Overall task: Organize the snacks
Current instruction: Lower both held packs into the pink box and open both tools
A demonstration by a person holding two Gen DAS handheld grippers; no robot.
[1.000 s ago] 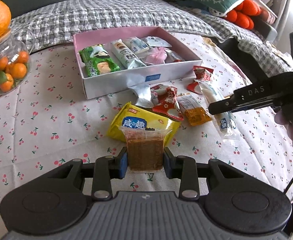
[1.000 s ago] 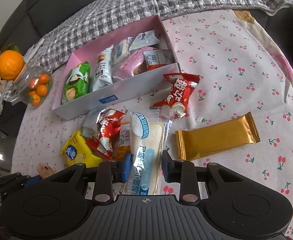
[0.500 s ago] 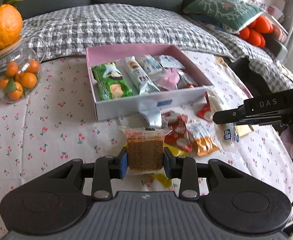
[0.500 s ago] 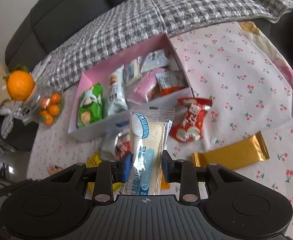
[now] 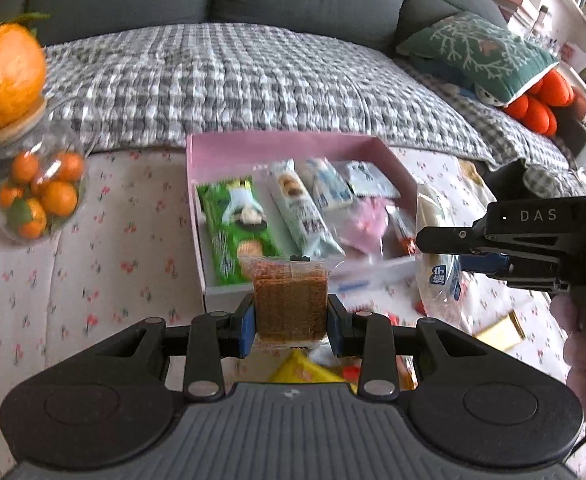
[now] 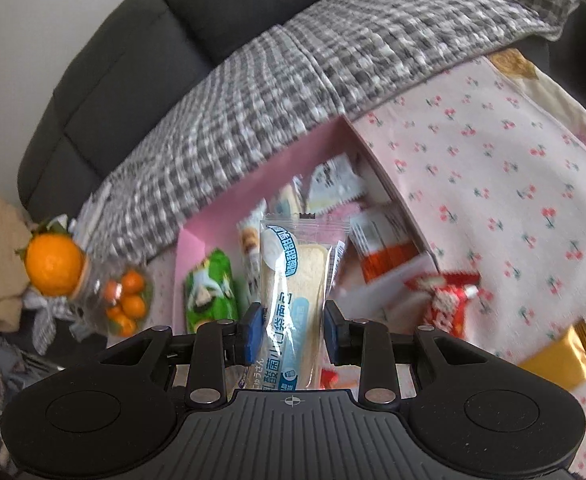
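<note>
My left gripper is shut on a brown square snack in clear wrap, held above the table before the pink box's near wall. My right gripper is shut on a long bread packet with blue print, lifted in front of the same pink box. In the left wrist view the right gripper comes in from the right with the bread packet hanging from it. The box holds a green packet and several other snacks.
Loose on the cherry-print cloth lie a red packet, a gold bar and a yellow packet. A glass jar of small oranges topped by a big orange stands at left. A grey checked blanket lies behind.
Both grippers have moved forward and a little up toward the pink box, each still holding its snack. The loose snacks have slid down under the grippers in both views.
</note>
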